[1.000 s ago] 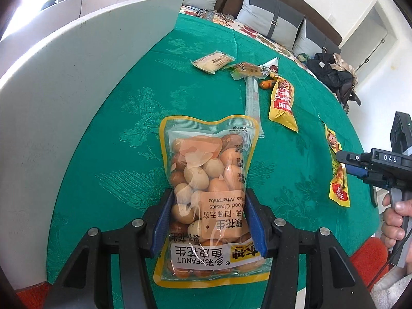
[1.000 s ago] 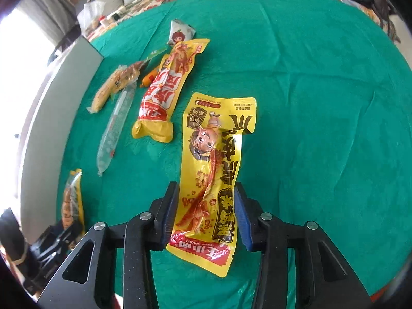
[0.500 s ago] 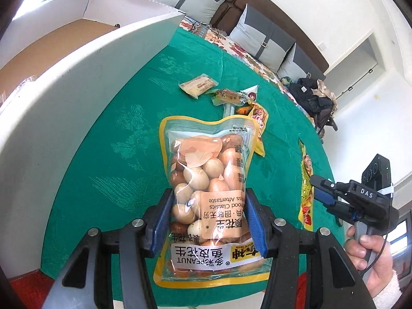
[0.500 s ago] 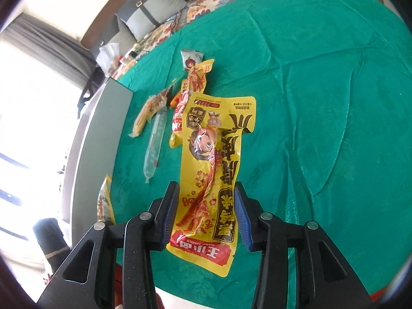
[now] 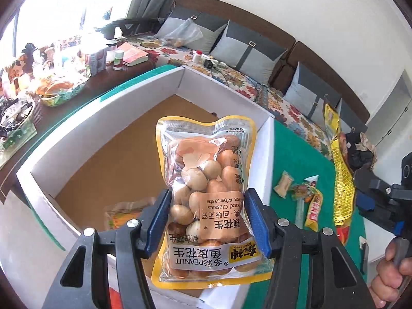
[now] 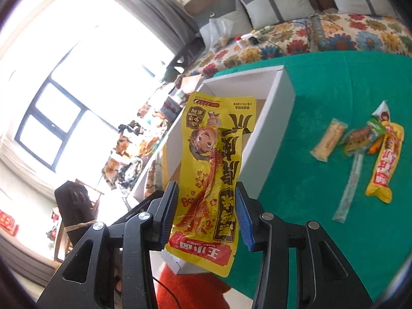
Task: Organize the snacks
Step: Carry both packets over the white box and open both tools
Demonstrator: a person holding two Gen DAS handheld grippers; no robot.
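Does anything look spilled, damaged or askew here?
Nothing spilled or torn. The clear yellow-edged peanut bag hangs over the white cardboard box, between the left gripper jaws, which are opening. The flat yellow cartoon-printed pouch sits between the right gripper jaws, also opening; its upper end bends.

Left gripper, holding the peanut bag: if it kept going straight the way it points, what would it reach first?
Probably the brown floor of the white box, which lies straight beyond the left gripper and its peanut bag; depth is uncertain.
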